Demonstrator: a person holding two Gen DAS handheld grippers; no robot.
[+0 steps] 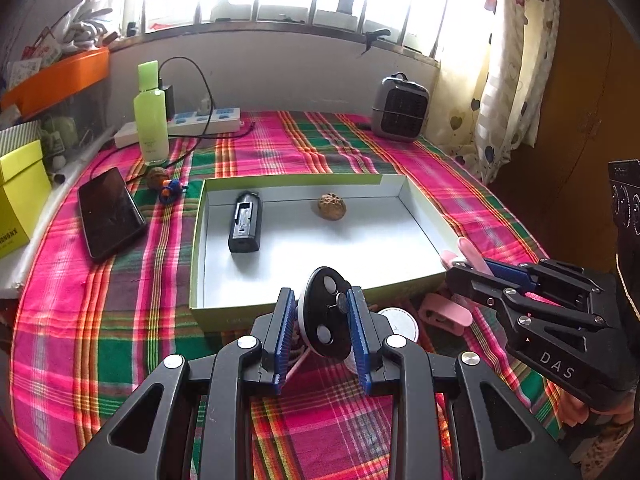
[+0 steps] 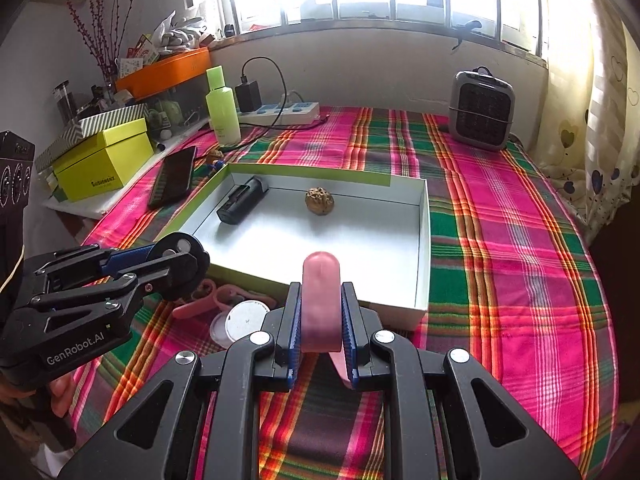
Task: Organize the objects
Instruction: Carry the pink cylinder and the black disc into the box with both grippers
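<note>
My right gripper reads "DAS" on its side; my left gripper reads "GenRobot.AI". The yellow box carries print too small for me to read.

My left jaws are clamped on a black disc, held edge-up just in front of the tray's near wall. My right jaws are pressed tight on a pink clip, its tip over the tray's near edge. Inside the tray lie a black case and a walnut, well apart.
</note>
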